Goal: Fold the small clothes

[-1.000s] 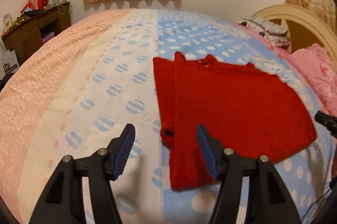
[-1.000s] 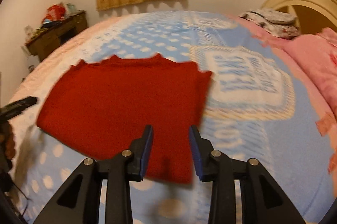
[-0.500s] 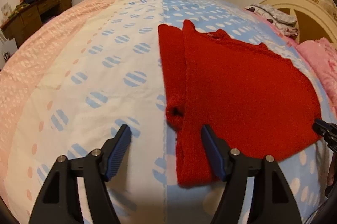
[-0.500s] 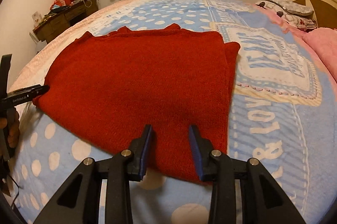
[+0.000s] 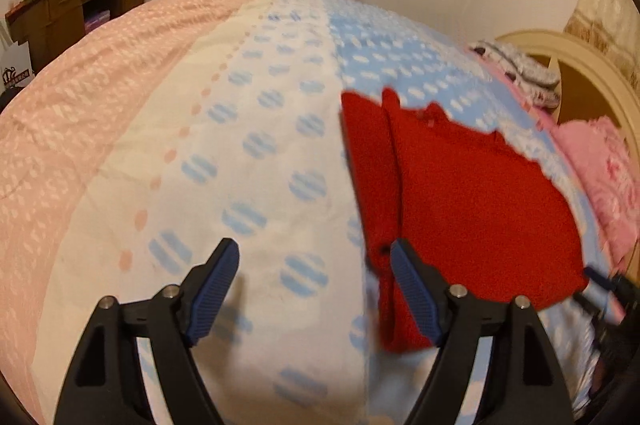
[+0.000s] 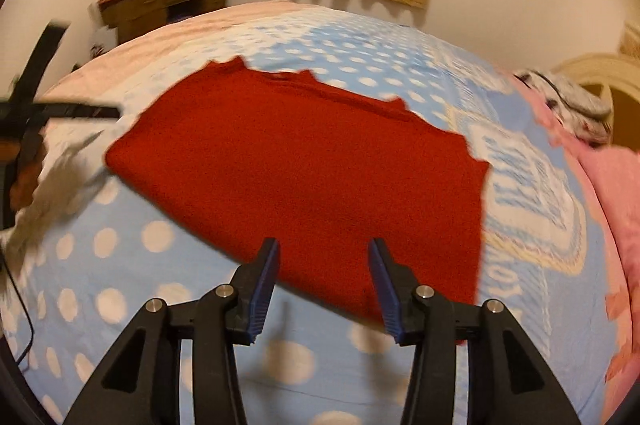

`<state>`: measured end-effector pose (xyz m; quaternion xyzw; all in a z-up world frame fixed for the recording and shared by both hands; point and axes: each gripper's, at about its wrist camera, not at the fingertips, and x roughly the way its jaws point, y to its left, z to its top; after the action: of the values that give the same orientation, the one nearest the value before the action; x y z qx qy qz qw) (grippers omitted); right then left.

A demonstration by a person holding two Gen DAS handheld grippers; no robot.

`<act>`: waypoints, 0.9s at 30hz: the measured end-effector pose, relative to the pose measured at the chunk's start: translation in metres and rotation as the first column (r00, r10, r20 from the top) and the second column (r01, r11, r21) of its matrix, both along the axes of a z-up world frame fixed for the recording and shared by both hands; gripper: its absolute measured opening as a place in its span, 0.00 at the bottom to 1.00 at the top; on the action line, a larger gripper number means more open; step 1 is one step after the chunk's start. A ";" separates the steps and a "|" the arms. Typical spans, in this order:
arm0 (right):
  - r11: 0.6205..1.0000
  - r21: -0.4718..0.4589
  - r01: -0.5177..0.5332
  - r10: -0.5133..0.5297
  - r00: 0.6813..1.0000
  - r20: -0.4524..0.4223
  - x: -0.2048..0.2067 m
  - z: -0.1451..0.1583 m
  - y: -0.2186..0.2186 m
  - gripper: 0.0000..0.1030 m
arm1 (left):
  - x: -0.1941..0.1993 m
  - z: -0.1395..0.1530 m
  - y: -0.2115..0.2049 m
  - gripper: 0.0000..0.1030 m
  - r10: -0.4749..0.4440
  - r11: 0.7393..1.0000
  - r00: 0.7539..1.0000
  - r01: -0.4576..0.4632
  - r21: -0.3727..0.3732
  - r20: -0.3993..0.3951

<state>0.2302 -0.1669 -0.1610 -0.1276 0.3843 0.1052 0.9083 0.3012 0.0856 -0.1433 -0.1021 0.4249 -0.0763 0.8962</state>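
Note:
A red knit sweater (image 5: 472, 201) (image 6: 312, 169) lies flat on the bed, with one sleeve folded in along its left edge. My left gripper (image 5: 315, 257) hovers over the bedspread just left of that edge. Its jaws are opening and nothing is between them; the right finger (image 5: 412, 285) overlaps the sleeve in the picture. My right gripper (image 6: 323, 257) hangs over the sweater's near hem. Its jaws are opening too, and the hem shows in the gap without either pad pressing on it. Each gripper shows at the edge of the other's view: the right gripper (image 5: 600, 281) and the left gripper (image 6: 60, 111).
The bedspread (image 5: 200, 153) is pink, cream and blue with dots. A pink blanket (image 5: 604, 177) and a patterned folded cloth (image 6: 572, 101) lie by the curved headboard (image 5: 580, 65). A cluttered wooden desk (image 5: 68, 5) stands past the bed's far left corner.
Both grippers' jaws stand wider apart than before. My left gripper has shifted left, so the sweater now sits further right in its view. The right wrist view has rolled.

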 end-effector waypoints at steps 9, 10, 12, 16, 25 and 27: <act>0.992 -0.035 -0.122 0.122 0.992 0.004 0.004 -0.007 0.083 0.46 | 0.042 -0.004 -0.011 0.79 -0.061 0.996 0.998 0.058 -0.072 -0.031; 0.990 -0.038 -0.133 0.133 0.991 0.004 0.005 -0.009 0.092 0.46 | 0.046 -0.006 -0.014 0.79 -0.067 0.995 0.997 0.064 -0.078 -0.033; 0.987 -0.060 -0.148 0.149 0.989 0.009 0.006 -0.012 0.108 0.46 | 0.052 -0.007 -0.018 0.79 -0.080 0.992 0.996 0.075 -0.099 -0.038; 0.979 -0.062 -0.195 0.195 0.981 0.007 0.008 -0.020 0.136 0.46 | 0.065 -0.009 -0.026 0.79 -0.095 0.985 0.994 0.087 -0.148 -0.049; 0.956 -0.158 -0.245 0.253 0.967 0.027 0.012 -0.040 0.193 0.47 | 0.097 -0.026 -0.035 0.79 -0.111 0.987 0.991 0.101 -0.122 -0.077; 0.952 -0.185 -0.243 0.252 0.967 0.027 0.014 -0.047 0.198 0.46 | 0.100 -0.029 -0.036 0.79 -0.126 0.986 0.989 0.116 -0.123 -0.077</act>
<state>0.2443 0.0316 -0.2080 -0.2589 0.3503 0.1799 0.8820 0.4015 0.0497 -0.1720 -0.1320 0.4627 -0.1511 0.8635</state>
